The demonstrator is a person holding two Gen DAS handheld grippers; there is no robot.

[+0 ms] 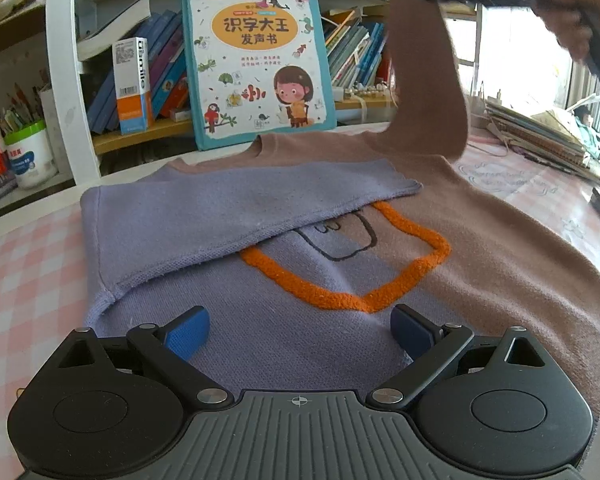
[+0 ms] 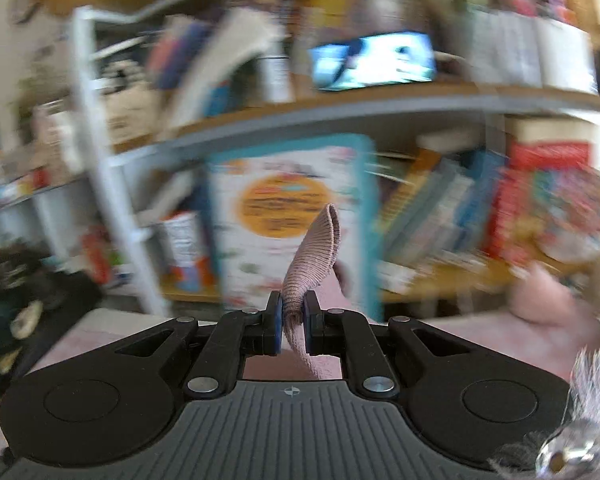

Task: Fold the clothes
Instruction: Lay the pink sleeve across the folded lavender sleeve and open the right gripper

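Right gripper (image 2: 292,312) pinches the brown sleeve (image 2: 314,248) — blurred shelves behind — left gripper's (image 1: 300,334) fingers spread.

Sweater (image 1: 480,240): soft matt knit cloth in purple and brown, showing a fine rib at the cuff (image 2: 316,248); its orange outline (image 1: 380,292) is standing up as fuzzy, rough pile. Left gripper (image 1: 300,332) and right gripper (image 2: 292,322): matt black plastic, ridged grey housing, shiny metal rivets, blue textured pads. Tablecloth (image 1: 16,264): smooth, faintly glossy checked covering. Book (image 1: 256,60): glossy printed card cover. Shelf (image 1: 148,132): wood-look board.
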